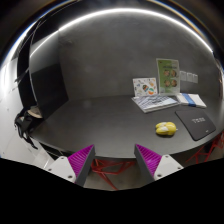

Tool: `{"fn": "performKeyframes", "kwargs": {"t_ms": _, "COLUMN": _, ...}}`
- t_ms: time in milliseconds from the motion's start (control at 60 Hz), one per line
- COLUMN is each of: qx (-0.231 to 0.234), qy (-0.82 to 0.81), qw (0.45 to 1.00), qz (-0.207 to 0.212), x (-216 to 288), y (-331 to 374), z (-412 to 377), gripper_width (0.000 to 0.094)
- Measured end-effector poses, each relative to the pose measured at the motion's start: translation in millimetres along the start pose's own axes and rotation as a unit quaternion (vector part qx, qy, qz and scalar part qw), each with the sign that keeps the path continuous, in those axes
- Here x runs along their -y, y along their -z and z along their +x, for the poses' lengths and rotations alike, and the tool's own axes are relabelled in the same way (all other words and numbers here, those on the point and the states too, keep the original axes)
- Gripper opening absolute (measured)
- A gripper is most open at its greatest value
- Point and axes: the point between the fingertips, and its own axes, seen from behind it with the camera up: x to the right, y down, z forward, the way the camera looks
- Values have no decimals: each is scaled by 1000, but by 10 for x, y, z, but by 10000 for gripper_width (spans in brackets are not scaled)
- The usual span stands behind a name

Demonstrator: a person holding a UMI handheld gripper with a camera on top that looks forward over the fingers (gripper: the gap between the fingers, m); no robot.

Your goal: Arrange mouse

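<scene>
The hand-held gripper (115,160) is open and empty, with the yellow mouse (165,128) well ahead and right of its fingers, long axis running left-right on the surface (100,120).

The table (100,125) looks smooth, matt and grey. The yellow mouse (165,128) has a glossy plastic shell. Beside it, the dark mouse mat (196,123) seems dull and soft. The leaflets (155,95) are shiny printed paper. The gripper (115,160) pads (82,158) look matt magenta.

A small yellow mouse (165,128) lies on the grey tabletop, well beyond the open fingers.
</scene>
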Motion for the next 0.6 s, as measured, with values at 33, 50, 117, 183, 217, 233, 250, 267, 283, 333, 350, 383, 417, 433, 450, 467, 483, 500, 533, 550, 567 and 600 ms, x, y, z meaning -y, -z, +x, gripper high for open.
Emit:
{"fn": "performKeyframes", "kwargs": {"t_ms": 33, "qx": -4, "qy": 2, "qw": 1000, "qz": 0, "x": 4, "y": 0, "z": 76, "gripper_width": 829}}
{"fn": "performKeyframes", "kwargs": {"t_ms": 50, "qx": -5, "qy": 3, "qw": 1000, "qz": 0, "x": 3, "y": -1, "z": 120, "gripper_width": 828}}
{"fn": "performKeyframes", "kwargs": {"t_ms": 117, "qx": -5, "qy": 6, "qw": 1000, "qz": -3, "x": 31, "y": -61, "z": 439, "gripper_width": 828}}
{"fn": "performKeyframes", "kwargs": {"t_ms": 183, "qx": -7, "qy": 8, "qw": 1000, "qz": -10, "x": 32, "y": -134, "z": 789, "gripper_width": 826}}
{"fn": "performKeyframes", "kwargs": {"t_ms": 217, "qx": -7, "qy": 9, "qw": 1000, "qz": -14, "x": 30, "y": -174, "z": 951, "gripper_width": 827}}
{"fn": "performKeyframes", "kwargs": {"t_ms": 233, "qx": -6, "qy": 10, "qw": 1000, "qz": -15, "x": 28, "y": -197, "z": 1036, "gripper_width": 829}}
{"fn": "performKeyframes", "kwargs": {"t_ms": 250, "qx": -6, "qy": 11, "qw": 1000, "qz": -16, "x": 24, "y": -216, "z": 1116, "gripper_width": 829}}
{"fn": "performKeyframes", "kwargs": {"t_ms": 267, "qx": -7, "qy": 12, "qw": 1000, "qz": -17, "x": 21, "y": -235, "z": 1197, "gripper_width": 828}}
{"fn": "performKeyframes", "kwargs": {"t_ms": 283, "qx": -7, "qy": 13, "qw": 1000, "qz": -18, "x": 20, "y": -257, "z": 1280, "gripper_width": 827}}
{"fn": "performKeyframes", "kwargs": {"t_ms": 333, "qx": -9, "qy": 17, "qw": 1000, "qz": -23, "x": 2, "y": -329, "z": 1519, "gripper_width": 829}}
{"fn": "performKeyframes", "kwargs": {"t_ms": 350, "qx": -9, "qy": 20, "qw": 999, "qz": -23, "x": -23, "y": -360, "z": 1596, "gripper_width": 829}}
{"fn": "performKeyframes", "kwargs": {"t_ms": 383, "qx": -10, "qy": 24, "qw": 999, "qz": -28, "x": -32, "y": -404, "z": 1740, "gripper_width": 829}}
{"fn": "performKeyframes", "kwargs": {"t_ms": 417, "qx": -10, "qy": 30, "qw": 999, "qz": -31, "x": -53, "y": -454, "z": 1872, "gripper_width": 828}}
{"fn": "performKeyframes", "kwargs": {"t_ms": 433, "qx": -11, "qy": 33, "qw": 999, "qz": -32, "x": -62, "y": -482, "z": 1935, "gripper_width": 826}}
{"fn": "performKeyframes", "kwargs": {"t_ms": 450, "qx": -12, "qy": 36, "qw": 999, "qz": -34, "x": -73, "y": -509, "z": 1998, "gripper_width": 827}}
{"fn": "performKeyframes", "kwargs": {"t_ms": 467, "qx": -13, "qy": 39, "qw": 999, "qz": -35, "x": -91, "y": -542, "z": 2058, "gripper_width": 831}}
{"fn": "performKeyframes", "kwargs": {"t_ms": 483, "qx": -14, "qy": 41, "qw": 998, "qz": -36, "x": -100, "y": -574, "z": 2111, "gripper_width": 830}}
{"fn": "performKeyframes", "kwargs": {"t_ms": 500, "qx": -15, "qy": 43, "qw": 998, "qz": -37, "x": -106, "y": -607, "z": 2166, "gripper_width": 828}}
{"fn": "performKeyframes", "kwargs": {"t_ms": 533, "qx": -17, "qy": 45, "qw": 998, "qz": -43, "x": -105, "y": -664, "z": 2262, "gripper_width": 828}}
{"fn": "performKeyframes", "kwargs": {"t_ms": 550, "qx": -18, "qy": 48, "qw": 998, "qz": -43, "x": -118, "y": -705, "z": 2304, "gripper_width": 827}}
{"fn": "performKeyframes", "kwargs": {"t_ms": 567, "qx": -20, "qy": 50, "qw": 998, "qz": -44, "x": -118, "y": -738, "z": 2344, "gripper_width": 828}}
{"fn": "performKeyframes", "kwargs": {"t_ms": 600, "qx": -23, "qy": 54, "qw": 997, "qz": -45, "x": -111, "y": -803, "z": 2416, "gripper_width": 827}}
